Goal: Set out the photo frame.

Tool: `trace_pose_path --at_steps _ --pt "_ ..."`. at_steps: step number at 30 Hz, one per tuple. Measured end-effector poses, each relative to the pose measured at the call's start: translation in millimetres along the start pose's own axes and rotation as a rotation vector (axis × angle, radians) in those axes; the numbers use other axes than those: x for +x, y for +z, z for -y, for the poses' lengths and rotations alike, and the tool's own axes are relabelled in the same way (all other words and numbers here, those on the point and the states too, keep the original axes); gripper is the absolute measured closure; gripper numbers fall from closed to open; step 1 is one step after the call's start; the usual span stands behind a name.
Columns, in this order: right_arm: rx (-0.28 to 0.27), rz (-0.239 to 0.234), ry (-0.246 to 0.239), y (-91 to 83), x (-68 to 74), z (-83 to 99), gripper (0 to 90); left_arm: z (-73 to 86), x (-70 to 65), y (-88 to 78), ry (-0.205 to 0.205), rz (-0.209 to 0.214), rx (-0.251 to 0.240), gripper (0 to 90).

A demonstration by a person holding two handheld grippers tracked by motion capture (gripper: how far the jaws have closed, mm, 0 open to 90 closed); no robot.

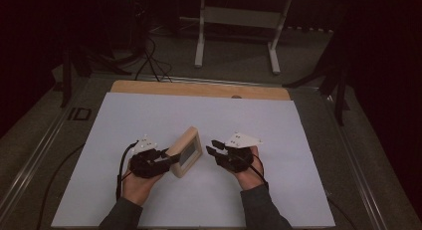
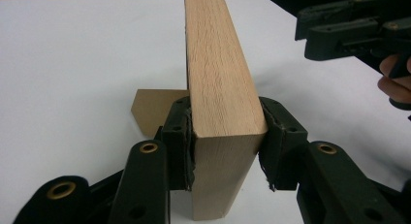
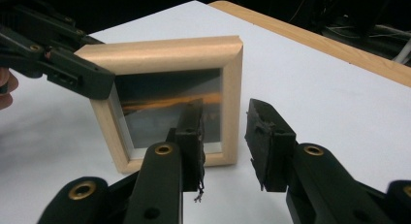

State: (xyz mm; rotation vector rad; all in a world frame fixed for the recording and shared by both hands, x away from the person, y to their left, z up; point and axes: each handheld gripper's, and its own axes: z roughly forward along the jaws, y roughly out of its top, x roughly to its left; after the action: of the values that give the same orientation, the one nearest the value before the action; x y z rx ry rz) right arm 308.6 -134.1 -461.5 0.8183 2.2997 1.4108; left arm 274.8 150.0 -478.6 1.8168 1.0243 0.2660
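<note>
Pinching wooden picture frame [image 2: 220, 88] edgewise, left hand-held gripper [image 2: 225, 151], right hand-held gripper [image 3: 223, 136] spread nearby, seemingly apart.

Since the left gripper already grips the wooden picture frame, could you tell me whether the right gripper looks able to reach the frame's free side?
Probably yes. The right gripper has open jaws aimed at the picture frame, with bare white table between them. The left gripper clamps the opposite edge, leaving the near side free.

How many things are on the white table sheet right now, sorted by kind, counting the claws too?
Wooden picture frame: 1, standing on the white sheet, clamped in the left claw
Claws: 2, the left one and the right claw, which is open beside the frame
Total: 3
</note>
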Motion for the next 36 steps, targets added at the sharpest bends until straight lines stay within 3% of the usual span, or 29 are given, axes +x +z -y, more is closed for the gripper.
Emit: trace_pose_path --at_steps 14,24,36 --pt "-0.037 0.023 -0.003 -0.8 -5.9 -10.1 73.8 0.3 -5.1 1.5 0.062 0.011 0.002 60.4" --pt "-0.06 0.035 0.002 9.3 -11.2 -17.3 89.5 0.5 -10.6 2.7 0.103 0.006 0.006 60.4" --pt "-0.057 0.035 -0.005 31.0 -8.3 -33.2 89.9 0.8 -17.5 4.5 0.158 0.003 0.017 60.2"
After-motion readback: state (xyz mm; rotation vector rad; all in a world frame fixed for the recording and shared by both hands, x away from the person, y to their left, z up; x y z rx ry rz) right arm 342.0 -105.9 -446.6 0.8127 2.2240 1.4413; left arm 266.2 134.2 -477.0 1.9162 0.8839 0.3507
